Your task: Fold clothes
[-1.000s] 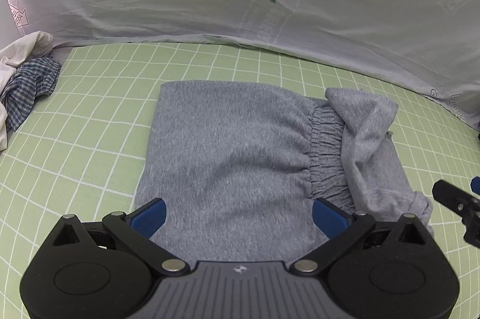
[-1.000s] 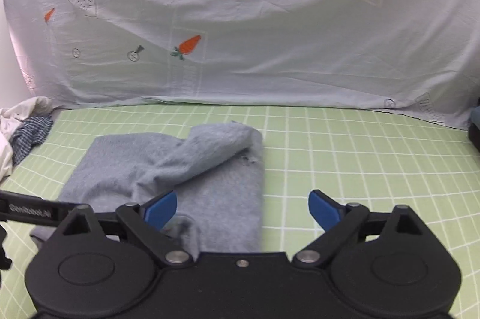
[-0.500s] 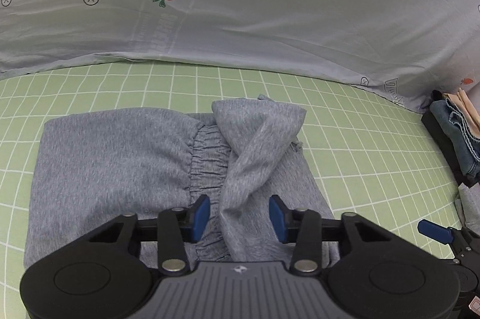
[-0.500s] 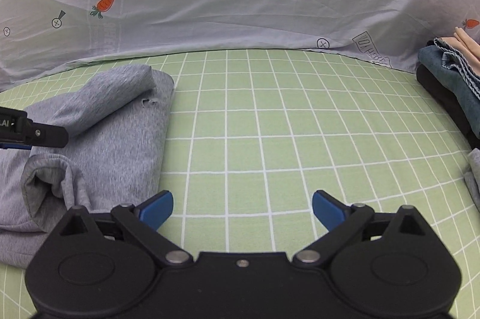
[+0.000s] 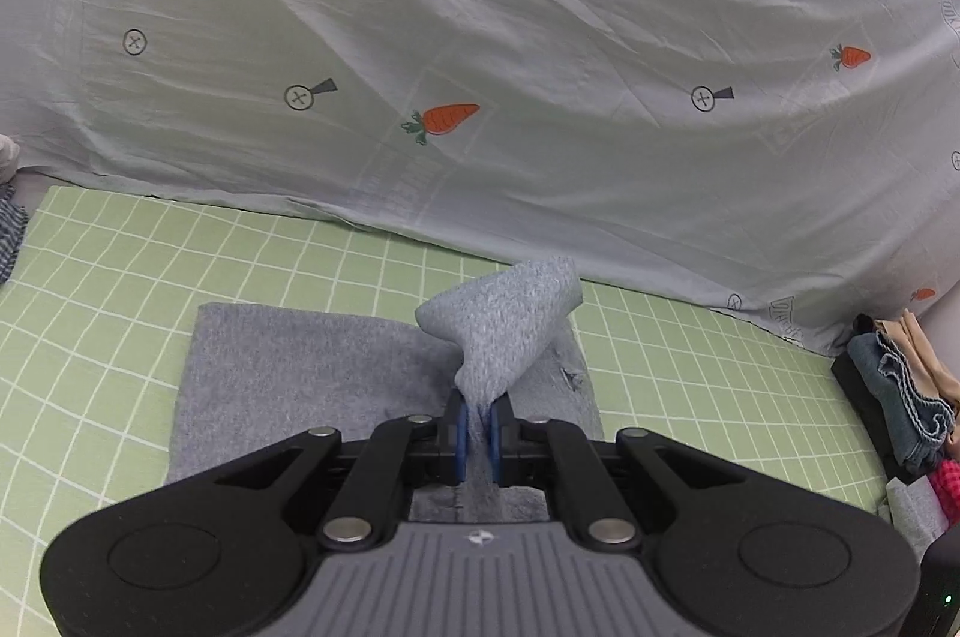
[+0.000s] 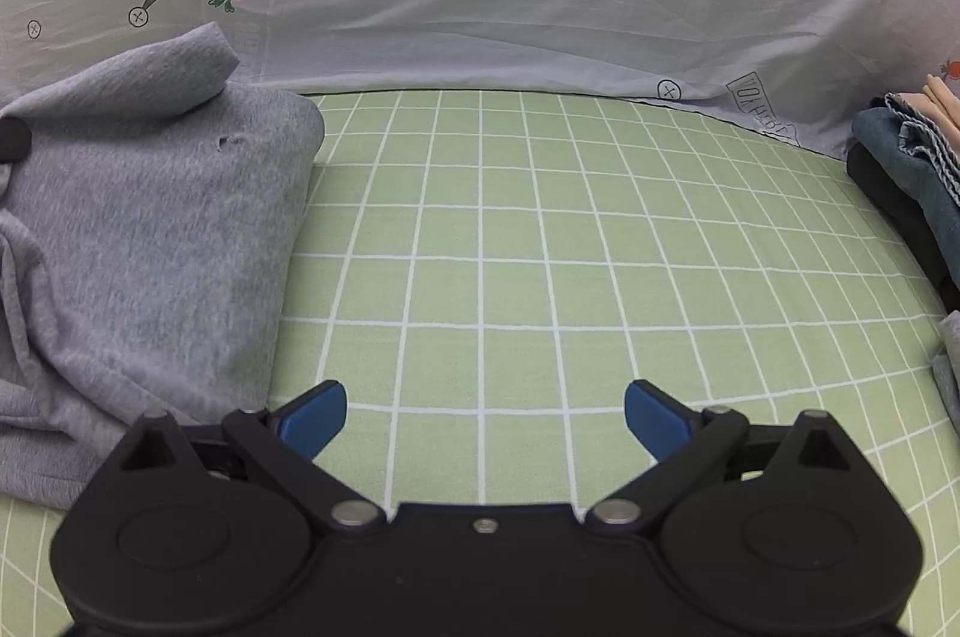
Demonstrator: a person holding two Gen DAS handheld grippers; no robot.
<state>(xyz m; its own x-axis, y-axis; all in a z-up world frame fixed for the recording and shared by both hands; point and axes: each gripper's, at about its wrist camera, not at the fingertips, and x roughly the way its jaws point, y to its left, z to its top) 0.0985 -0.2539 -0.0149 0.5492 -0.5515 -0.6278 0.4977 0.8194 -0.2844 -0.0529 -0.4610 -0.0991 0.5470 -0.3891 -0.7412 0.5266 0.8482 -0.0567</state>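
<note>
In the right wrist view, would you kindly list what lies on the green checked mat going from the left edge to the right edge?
Grey sweatpants → bare stretch of green checked mat, with the right gripper and its open fingers low in the picture → stack of folded clothes at the right edge.

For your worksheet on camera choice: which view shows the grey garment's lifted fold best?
The left wrist view: the grey garment rises pinched in the closing left gripper. The right wrist view shows only its side edge.
</note>
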